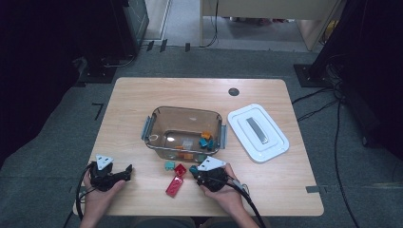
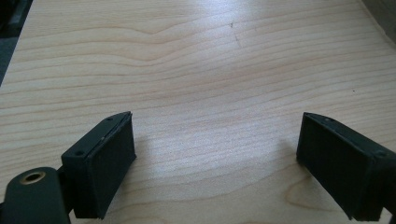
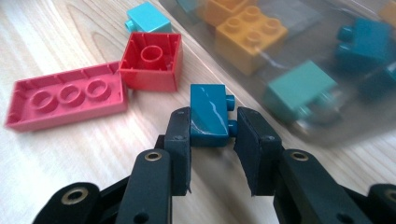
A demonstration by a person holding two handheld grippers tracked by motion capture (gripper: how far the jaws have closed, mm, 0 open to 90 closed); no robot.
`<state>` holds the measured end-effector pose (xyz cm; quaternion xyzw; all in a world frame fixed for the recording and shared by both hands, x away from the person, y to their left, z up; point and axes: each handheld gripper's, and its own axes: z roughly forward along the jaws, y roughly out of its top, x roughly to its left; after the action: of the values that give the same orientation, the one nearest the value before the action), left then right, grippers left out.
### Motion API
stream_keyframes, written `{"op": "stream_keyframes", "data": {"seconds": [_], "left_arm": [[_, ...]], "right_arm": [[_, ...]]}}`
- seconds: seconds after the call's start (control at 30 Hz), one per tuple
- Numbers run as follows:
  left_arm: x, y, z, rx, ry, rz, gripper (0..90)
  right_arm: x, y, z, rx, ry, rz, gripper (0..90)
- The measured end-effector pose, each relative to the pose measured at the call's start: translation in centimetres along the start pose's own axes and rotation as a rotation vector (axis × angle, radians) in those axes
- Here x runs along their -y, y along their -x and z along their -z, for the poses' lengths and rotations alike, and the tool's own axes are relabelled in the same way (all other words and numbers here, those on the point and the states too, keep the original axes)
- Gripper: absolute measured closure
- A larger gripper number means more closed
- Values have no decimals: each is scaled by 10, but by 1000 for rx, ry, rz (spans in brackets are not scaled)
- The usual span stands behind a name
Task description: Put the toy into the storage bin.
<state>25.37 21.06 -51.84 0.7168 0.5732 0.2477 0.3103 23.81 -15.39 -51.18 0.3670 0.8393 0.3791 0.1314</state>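
Right claw [image 3: 214,128] pinches a teal brick [image 3: 208,115] on the desk [image 1: 138,95], just near of the tub [image 1: 151,124], beside two red bricks [image 3: 107,81]. Left claw [image 2: 215,163] gapes wide, empty.

On the table [image 1: 133,95] stood one clear container [image 1: 157,121] and one white lid [image 1: 237,121]. Four blocks lay outside the container: one long pink block [image 3: 65,98], one red square block [image 3: 152,60], one light teal block [image 3: 148,17] and one dark teal block [image 3: 208,114]. Inside it were several orange and teal blocks, too overlapped to count exactly.
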Motion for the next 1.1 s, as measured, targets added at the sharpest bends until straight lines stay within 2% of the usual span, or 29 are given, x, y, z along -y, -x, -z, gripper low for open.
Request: {"op": "stream_keyframes", "data": {"seconds": [0.3,0.57,0.77,1.1], "left_arm": [[0,0,0,0,0,0,116],[0,0,0,0,0,0,116],[0,0,0,0,0,-1,116],[0,0,0,1,0,0,116]], "right_arm": [[19,23,43,4,4,-54,678],[30,45,77,47,16,-105,677],[30,61,95,66,32,-157,677],[18,76,113,89,22,-170,677]]}}
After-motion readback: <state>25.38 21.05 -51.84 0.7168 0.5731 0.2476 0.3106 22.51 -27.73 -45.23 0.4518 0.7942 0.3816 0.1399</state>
